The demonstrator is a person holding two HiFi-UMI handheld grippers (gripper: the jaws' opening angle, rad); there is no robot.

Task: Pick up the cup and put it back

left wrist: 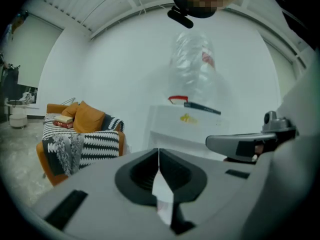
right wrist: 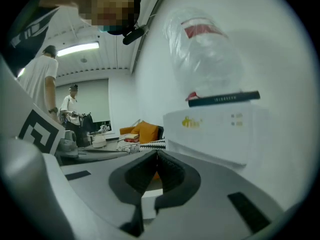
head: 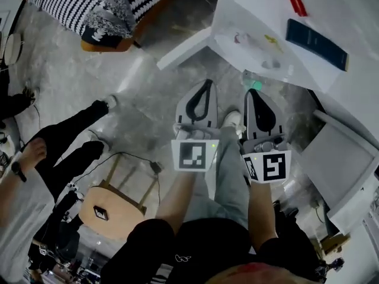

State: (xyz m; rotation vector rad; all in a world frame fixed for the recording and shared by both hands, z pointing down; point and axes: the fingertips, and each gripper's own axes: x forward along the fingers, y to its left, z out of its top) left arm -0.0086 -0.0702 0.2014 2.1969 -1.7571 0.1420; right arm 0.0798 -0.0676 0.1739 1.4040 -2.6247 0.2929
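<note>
Left gripper and right gripper are held clenched, empty; no cup is seen, handling unjudged.

**Head view.** Polished grey concrete floor fills the centre. At 11 o'clock stands an orange-framed sofa draped with a black-and-white striped throw. A white tabletop lies at 1 to 2 o'clock. A round wooden stool is at 7 o'clock, with a black cable on the floor just beyond it.

**Left gripper view.** Plain white wall; orange cushions on the sofa at 9 o'clock.

**Right gripper view.** Ceiling strip light at 10 o'clock.
</note>
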